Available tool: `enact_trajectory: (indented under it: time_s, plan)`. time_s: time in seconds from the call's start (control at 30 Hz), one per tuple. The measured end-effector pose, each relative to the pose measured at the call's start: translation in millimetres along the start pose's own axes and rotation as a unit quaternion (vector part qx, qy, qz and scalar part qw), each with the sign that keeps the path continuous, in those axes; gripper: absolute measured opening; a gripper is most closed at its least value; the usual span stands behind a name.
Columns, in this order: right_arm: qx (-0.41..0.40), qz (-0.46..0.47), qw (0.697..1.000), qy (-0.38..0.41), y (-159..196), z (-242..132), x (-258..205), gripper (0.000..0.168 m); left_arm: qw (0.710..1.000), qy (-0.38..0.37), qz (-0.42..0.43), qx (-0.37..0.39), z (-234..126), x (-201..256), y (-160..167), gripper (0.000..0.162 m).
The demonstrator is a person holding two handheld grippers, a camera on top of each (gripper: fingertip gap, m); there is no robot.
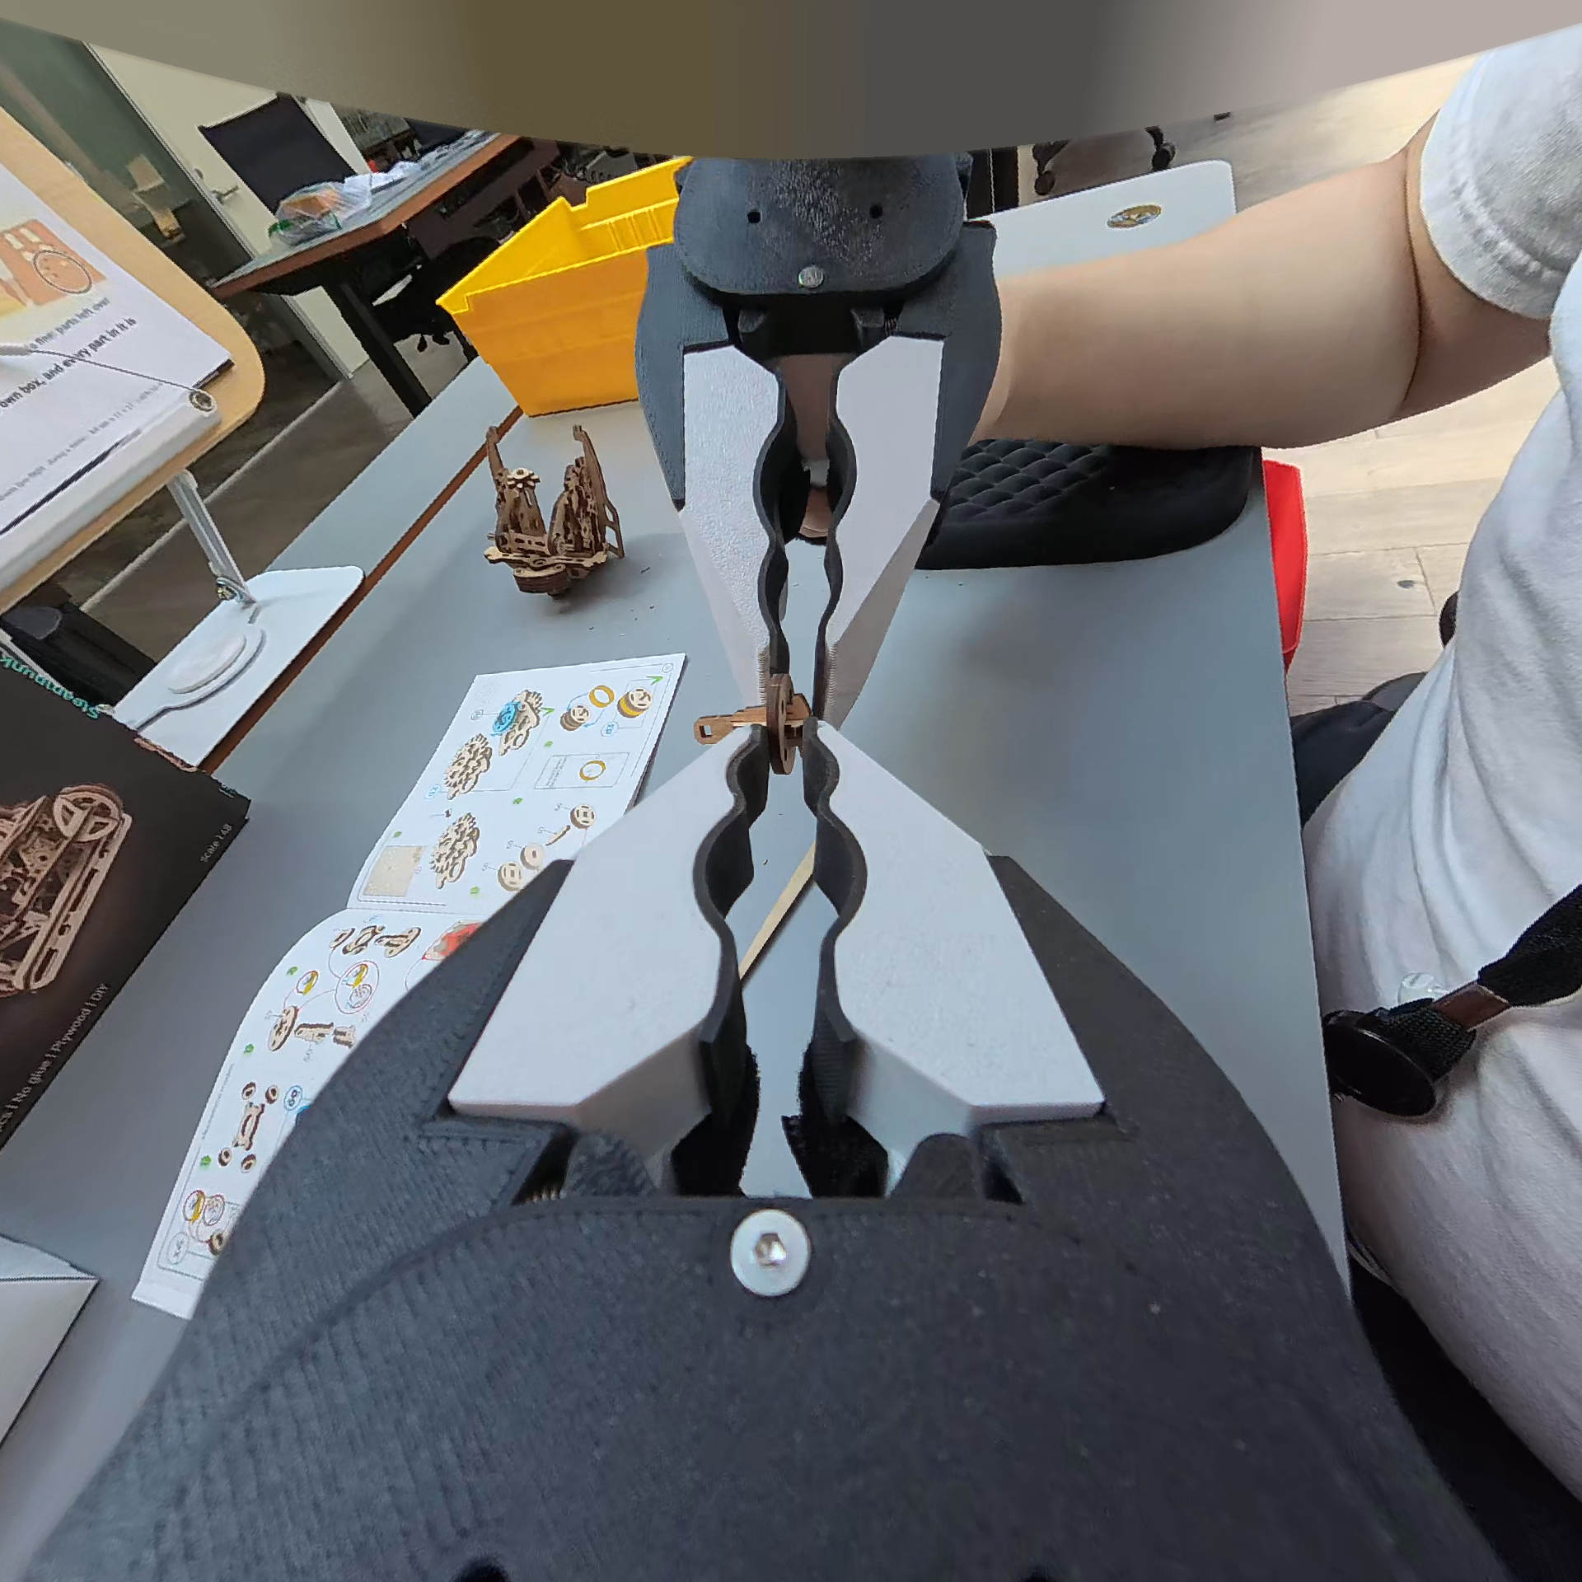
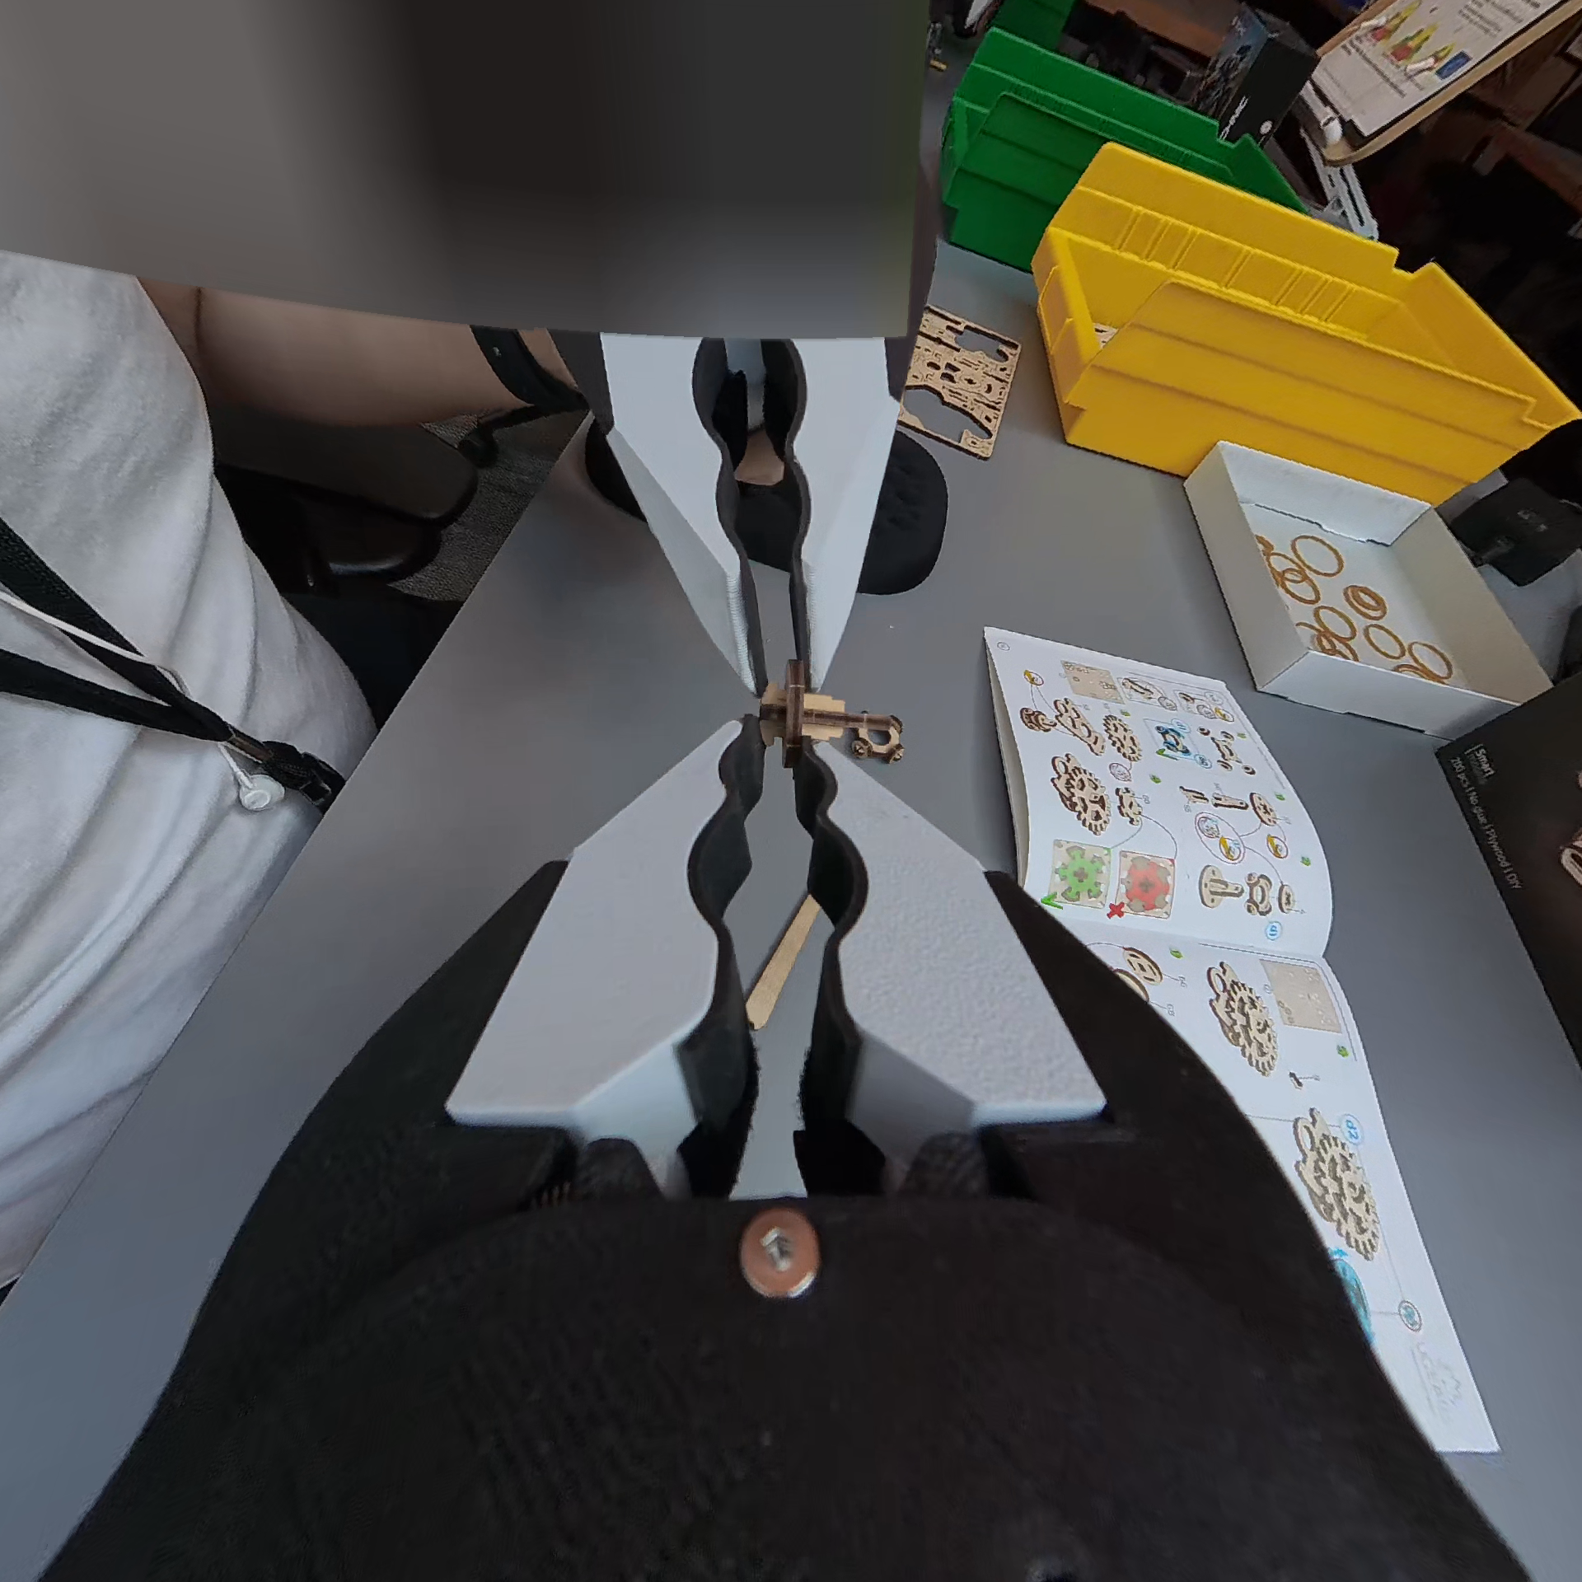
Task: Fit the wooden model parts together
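A small wooden disc [image 1: 781,728] sits on a short wooden axle [image 1: 719,729] whose key-like end sticks out sideways. The two grippers meet tip to tip on this piece, a little above the grey table [image 1: 1070,770]. My left gripper [image 1: 781,746] is closed on the disc's lower edge. My right gripper [image 1: 796,689] comes from the opposite side and is closed on the upper edge. In the right wrist view, the right gripper [image 2: 777,749] is below, the left gripper [image 2: 783,685] above, the disc [image 2: 793,715] between them, and the axle [image 2: 865,729] points right.
A flat wooden stick [image 1: 775,920] lies on the table under the grippers. Nearby are an open instruction booklet [image 2: 1156,813], yellow bins [image 2: 1267,342], green bins [image 2: 1070,128], a white box [image 2: 1370,693] of wooden rings, a punched wooden sheet [image 2: 959,385], a part-built model [image 1: 552,522] and a black pad [image 1: 1096,496]. Only a small space, under 4 cm, lies between the two pairs of fingers.
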State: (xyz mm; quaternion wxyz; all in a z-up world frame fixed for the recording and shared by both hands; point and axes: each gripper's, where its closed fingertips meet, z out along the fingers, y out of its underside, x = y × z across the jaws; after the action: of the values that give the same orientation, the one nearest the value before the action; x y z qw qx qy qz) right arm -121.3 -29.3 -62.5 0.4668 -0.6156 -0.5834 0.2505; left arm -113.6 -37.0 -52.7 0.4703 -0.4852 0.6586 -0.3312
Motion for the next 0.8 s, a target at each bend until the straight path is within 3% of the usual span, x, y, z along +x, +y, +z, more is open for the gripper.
enact_trajectory:
  time_s: [0.5,0.7,0.8]
  plan:
    - [-0.013,-0.009,1.0,0.021,3.7,4.0,3.2,0.005,1.0,-0.027,-0.013,-0.005,-0.2,-3.6,5.2,0.006]
    - [0.019,0.041,0.999,0.019,-2.5,6.5,11.1,0.009,0.999,-0.034,0.007,-0.019,-5.2,-8.9,5.8,0.005]
    - [0.006,-0.026,0.997,0.068,-1.5,5.6,16.1,0.01,0.998,-0.046,0.032,-0.037,-3.5,-11.7,7.0,0.005]
